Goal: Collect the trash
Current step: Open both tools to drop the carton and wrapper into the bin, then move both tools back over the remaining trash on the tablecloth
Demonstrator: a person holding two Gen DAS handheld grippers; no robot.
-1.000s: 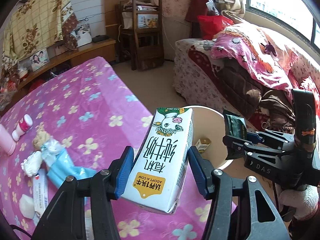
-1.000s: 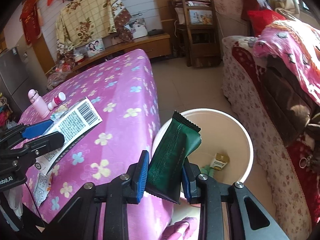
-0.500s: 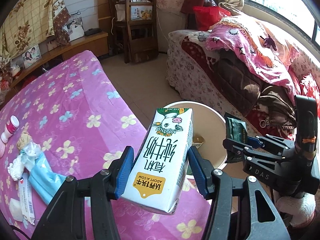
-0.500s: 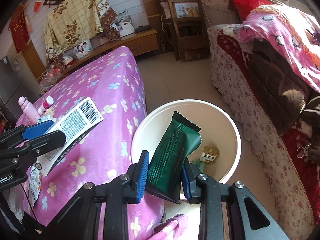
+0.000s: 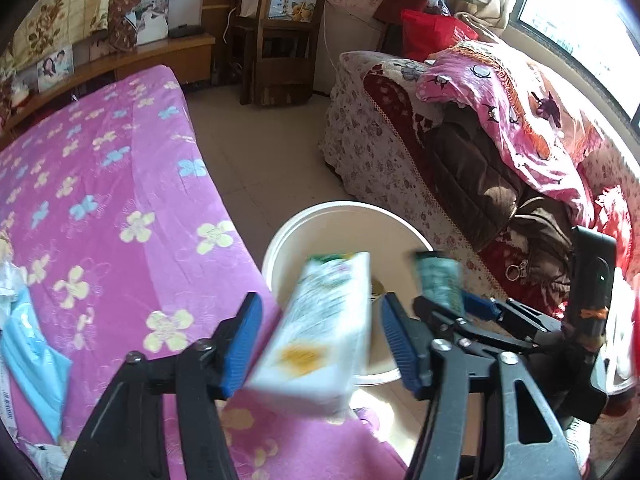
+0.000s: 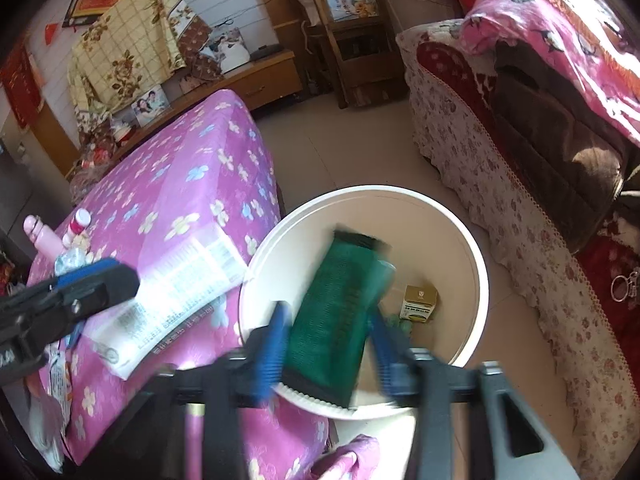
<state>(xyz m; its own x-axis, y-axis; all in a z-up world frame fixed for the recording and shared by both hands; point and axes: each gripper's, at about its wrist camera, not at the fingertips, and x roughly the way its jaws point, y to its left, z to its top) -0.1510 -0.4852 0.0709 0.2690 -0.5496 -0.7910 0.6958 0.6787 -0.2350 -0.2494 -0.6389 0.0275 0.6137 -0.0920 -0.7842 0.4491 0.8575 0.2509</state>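
Step in hand: release over the bin, judged from both pieces of trash blurring between parted pads.
Left gripper (image 5: 318, 346): its jaws have just been opening; the blue pads stand clear of the milk carton (image 5: 320, 322), which tilts loose between them, no longer pinched.
Right gripper (image 6: 330, 342): its jaws have just been opening too; the green wrapper (image 6: 340, 320) sits between them, with a gap showing on the right-hand side; contact on the other side cannot be told through the blur.
Doing it well: keep both grippers above the mouth of the white bucket (image 6: 482, 280) until each item has dropped away. The carton looks the riskier one: in the left wrist view its lower end hangs over the edge of the pink flowered bedspread (image 5: 100, 200), not squarely over the bucket, so it may clip the rim or land on the bed.
Bucket, position: on the tiled floor, tight against the bed's corner, with the sofa near on the other side.
Bucket, contents: a small gold-and-white box (image 6: 420, 302) lies on the bottom, with something green beside it, too hidden to name.
Still on the bed: a pink bottle (image 6: 40, 236) and scraps near the far edge.
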